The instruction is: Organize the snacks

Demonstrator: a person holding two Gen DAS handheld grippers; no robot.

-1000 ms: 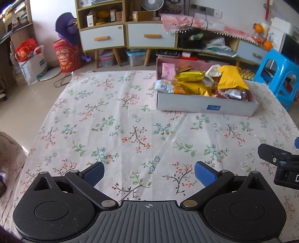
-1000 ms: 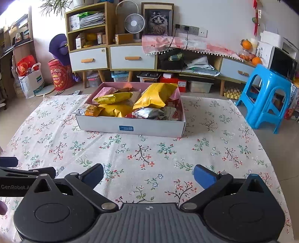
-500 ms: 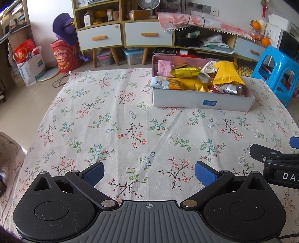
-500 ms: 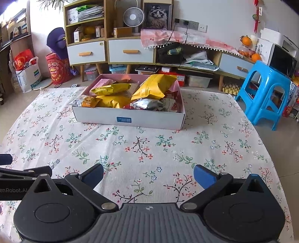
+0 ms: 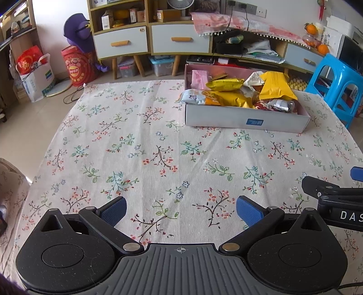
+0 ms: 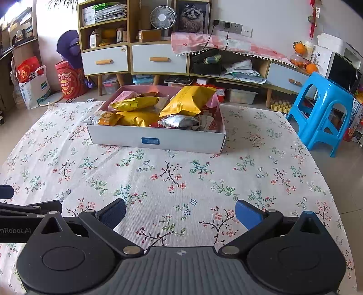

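Left gripper (image 5: 181, 210): blue pads spread wide, holding nothing, over the floral tablecloth (image 5: 140, 145); right gripper (image 6: 180, 212): likewise spread and unloaded, its housing lettered "DAS" in the left view; left housing reads "nRobot.AI" in the right view; snack box (image 6: 158, 139): white, open-topped, blue label unreadable, at the cloth's far side, well apart from both grippers; contents: yellow packets (image 6: 189, 101), pink packet (image 5: 199, 78), silver packet (image 6: 180, 121)

A home living room: drawered sideboard (image 6: 133, 59), cat portrait (image 6: 191, 15), desk fan (image 6: 163, 17), plastic stool (image 6: 326, 113).
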